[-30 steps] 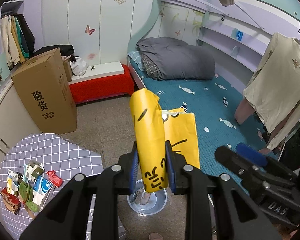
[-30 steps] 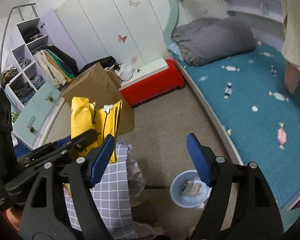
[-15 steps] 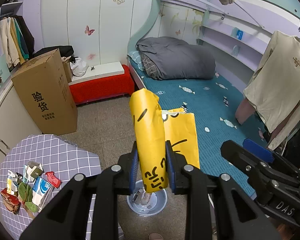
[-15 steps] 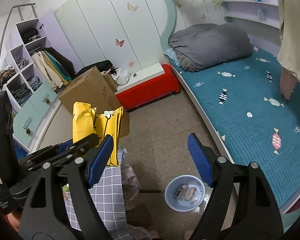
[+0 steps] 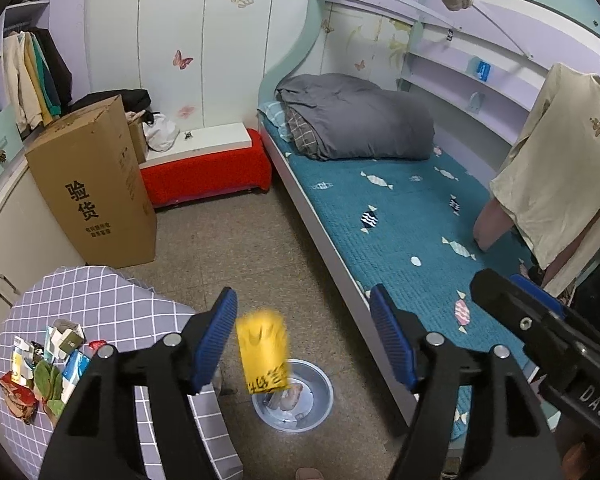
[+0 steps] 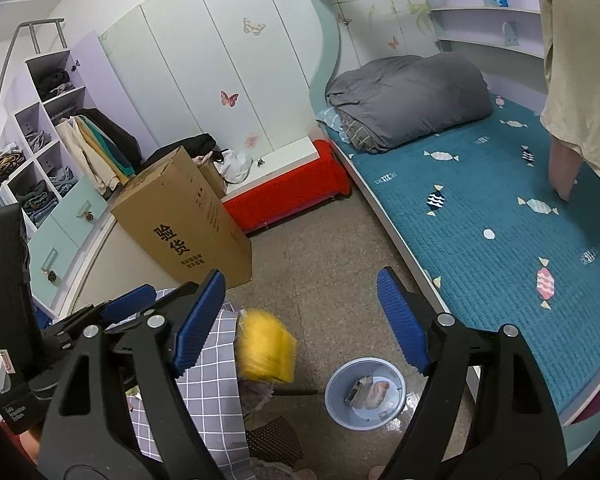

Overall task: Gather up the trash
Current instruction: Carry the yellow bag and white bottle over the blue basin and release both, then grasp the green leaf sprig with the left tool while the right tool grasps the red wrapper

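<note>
The yellow wrapper [image 5: 263,354] is released mid-air by the just-opened left hand-held gripper [image 5: 304,340]; drifting, the basin [image 5: 296,400] could be missed. The right hand-held gripper [image 6: 300,320] is held open, empty.

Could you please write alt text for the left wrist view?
A blurred yellow wrapper falls free between the open blue-padded left tool, above a round grey basin on the floor. More wrappers lie on a checked tablecloth.
</note>
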{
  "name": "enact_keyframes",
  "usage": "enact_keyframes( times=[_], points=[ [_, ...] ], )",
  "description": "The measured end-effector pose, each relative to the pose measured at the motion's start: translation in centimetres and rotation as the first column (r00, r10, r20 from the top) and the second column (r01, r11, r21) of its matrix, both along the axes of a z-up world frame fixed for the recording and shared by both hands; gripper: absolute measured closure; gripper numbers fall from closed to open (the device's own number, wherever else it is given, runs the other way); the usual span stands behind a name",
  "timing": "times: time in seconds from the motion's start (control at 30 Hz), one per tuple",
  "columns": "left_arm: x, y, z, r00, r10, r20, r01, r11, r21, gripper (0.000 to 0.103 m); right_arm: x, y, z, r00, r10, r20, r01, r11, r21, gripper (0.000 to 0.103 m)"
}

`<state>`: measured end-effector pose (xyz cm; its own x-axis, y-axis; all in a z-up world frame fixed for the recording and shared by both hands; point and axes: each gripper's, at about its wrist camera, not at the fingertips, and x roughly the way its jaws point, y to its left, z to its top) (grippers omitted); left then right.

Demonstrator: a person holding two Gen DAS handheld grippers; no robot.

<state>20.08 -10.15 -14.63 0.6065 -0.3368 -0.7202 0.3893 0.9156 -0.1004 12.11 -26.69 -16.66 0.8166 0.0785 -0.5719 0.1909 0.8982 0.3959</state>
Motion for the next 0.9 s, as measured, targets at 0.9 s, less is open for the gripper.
enact_keyframes(
  times=[0.9],
  points=[
    [-3.0,10.1,0.3,0.963,0.268,0.029,-0.268,0.963,-0.007,0.035,3.1,9.2,0.4,0.959,0.283,0.005,-0.283,0.959,-0.015,0.024]
  ],
)
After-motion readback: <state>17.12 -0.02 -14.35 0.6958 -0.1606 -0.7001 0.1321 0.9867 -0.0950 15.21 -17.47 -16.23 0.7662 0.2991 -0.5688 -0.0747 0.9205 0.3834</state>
